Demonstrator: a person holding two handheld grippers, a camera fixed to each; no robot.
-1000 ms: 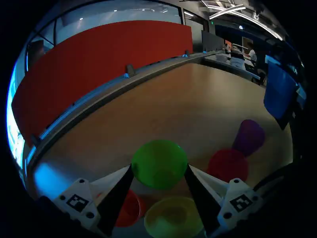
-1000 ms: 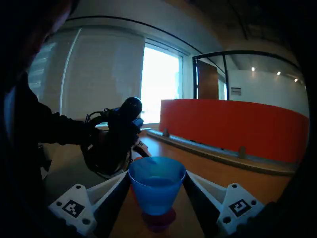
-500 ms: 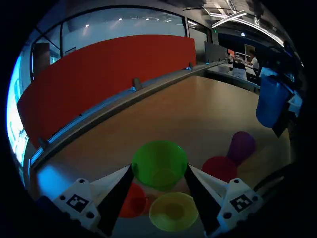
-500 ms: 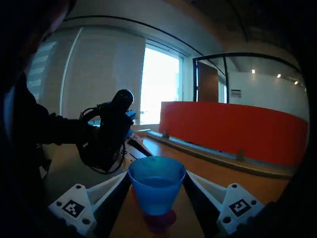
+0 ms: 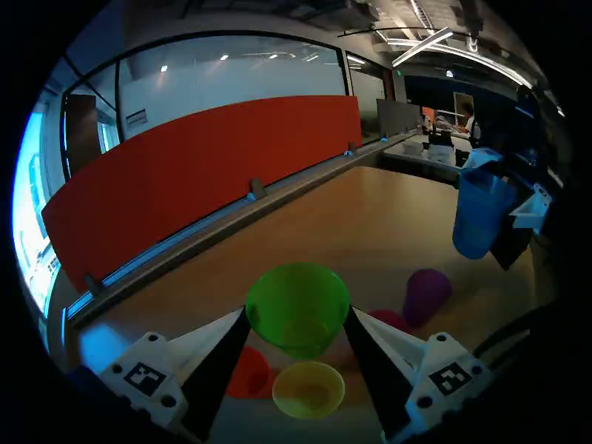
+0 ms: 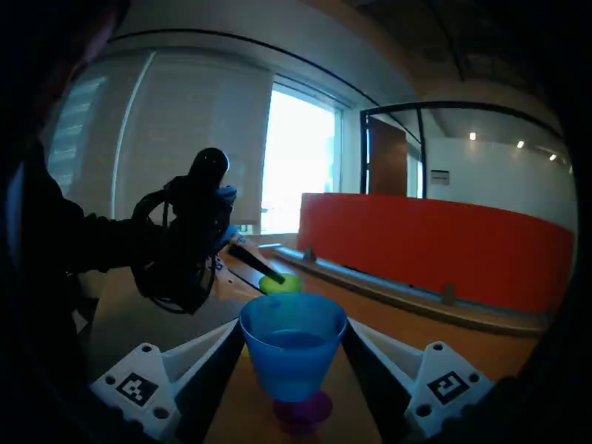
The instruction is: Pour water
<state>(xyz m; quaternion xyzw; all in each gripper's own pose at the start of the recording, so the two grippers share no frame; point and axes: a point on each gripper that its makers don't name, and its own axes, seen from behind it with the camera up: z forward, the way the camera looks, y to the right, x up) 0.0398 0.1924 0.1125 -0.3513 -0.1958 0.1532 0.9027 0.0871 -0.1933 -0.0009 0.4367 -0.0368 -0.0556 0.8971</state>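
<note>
My left gripper [image 5: 296, 314] is clenched on the green cup [image 5: 297, 303], held above the wooden table [image 5: 348, 214]. My right gripper [image 6: 293, 325] grasps the blue cup [image 6: 293, 355], upright, with water [image 6: 293, 340] in it. A yellow cup [image 5: 308, 388], an orange cup [image 5: 248, 372] and a purple cup [image 5: 425, 294] sit near the table's near edge.

Loads of bare tabletop [image 5: 348, 214] out toward the red divider [image 5: 200, 166]. Right under the held green cup [image 5: 297, 311] it's crowded though: orange cup [image 5: 248, 372], yellow cup [image 5: 308, 388] and purple cup [image 5: 427, 294] bunched close. Blue cup [image 5: 481, 213] hangs off right.
</note>
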